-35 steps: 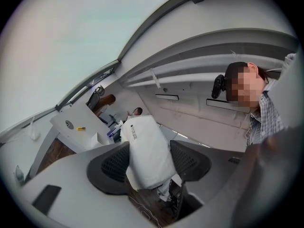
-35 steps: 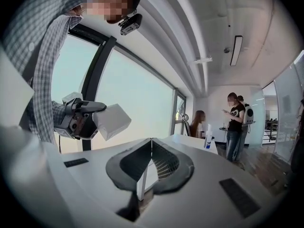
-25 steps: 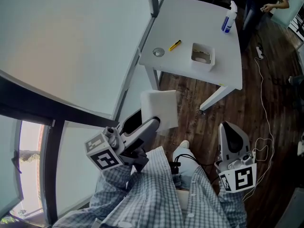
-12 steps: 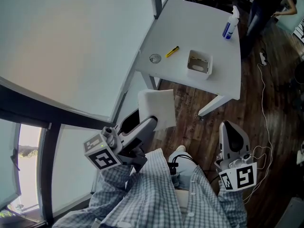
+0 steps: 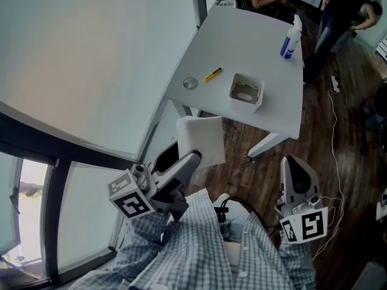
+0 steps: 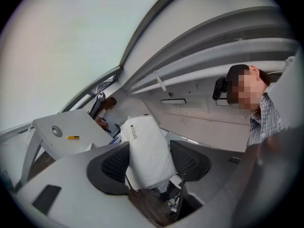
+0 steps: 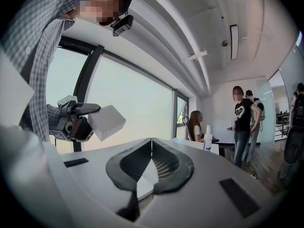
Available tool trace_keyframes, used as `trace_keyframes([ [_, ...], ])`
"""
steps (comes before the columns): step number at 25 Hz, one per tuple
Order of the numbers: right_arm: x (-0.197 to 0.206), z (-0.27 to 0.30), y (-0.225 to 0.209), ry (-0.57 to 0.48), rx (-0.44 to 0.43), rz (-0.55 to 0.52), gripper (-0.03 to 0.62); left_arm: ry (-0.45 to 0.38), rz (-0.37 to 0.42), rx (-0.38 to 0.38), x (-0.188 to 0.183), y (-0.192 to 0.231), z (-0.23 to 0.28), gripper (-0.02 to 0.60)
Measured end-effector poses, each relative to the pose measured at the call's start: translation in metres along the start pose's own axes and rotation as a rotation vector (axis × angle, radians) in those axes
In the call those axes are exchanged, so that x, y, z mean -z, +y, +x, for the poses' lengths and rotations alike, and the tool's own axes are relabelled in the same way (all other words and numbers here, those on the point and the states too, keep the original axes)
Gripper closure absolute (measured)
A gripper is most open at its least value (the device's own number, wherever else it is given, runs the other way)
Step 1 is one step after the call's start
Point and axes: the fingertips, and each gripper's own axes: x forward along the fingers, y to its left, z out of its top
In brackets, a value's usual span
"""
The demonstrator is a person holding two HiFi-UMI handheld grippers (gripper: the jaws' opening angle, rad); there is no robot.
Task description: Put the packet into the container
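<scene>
My left gripper is shut on a white packet, which sticks out ahead of the jaws at waist height, short of the table. In the left gripper view the packet fills the gap between the two dark pads. The right gripper view shows the same packet held out at the left. The white container stands on the white table, well ahead of both grippers. My right gripper hangs low on the right, jaws shut with nothing between them.
On the table lie a yellow marker, a round grey disc and a spray bottle. People stand and sit beyond the table's far end. A cable trails across the wooden floor. A glass wall runs along the left.
The table and container have shifted slightly left and down in the head view as the head turned. Both grippers hold their places; the packet stays gripped.
</scene>
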Motion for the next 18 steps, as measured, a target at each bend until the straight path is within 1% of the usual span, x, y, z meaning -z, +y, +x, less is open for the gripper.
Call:
trace_keyframes([
  [4,0.001,-0.002,-0.011,-0.002,0.001,0.001,0.58,0.0,-0.007,0.003,0.006,-0.001,0.011,0.307],
  [9,0.004,-0.006,-0.021,0.0,0.011,0.005,0.58,0.014,0.002,0.007,0.01,-0.005,0.022,0.307],
  [18,0.008,-0.016,-0.028,-0.003,0.027,0.014,0.58,0.028,0.005,0.006,0.015,-0.007,0.028,0.307],
])
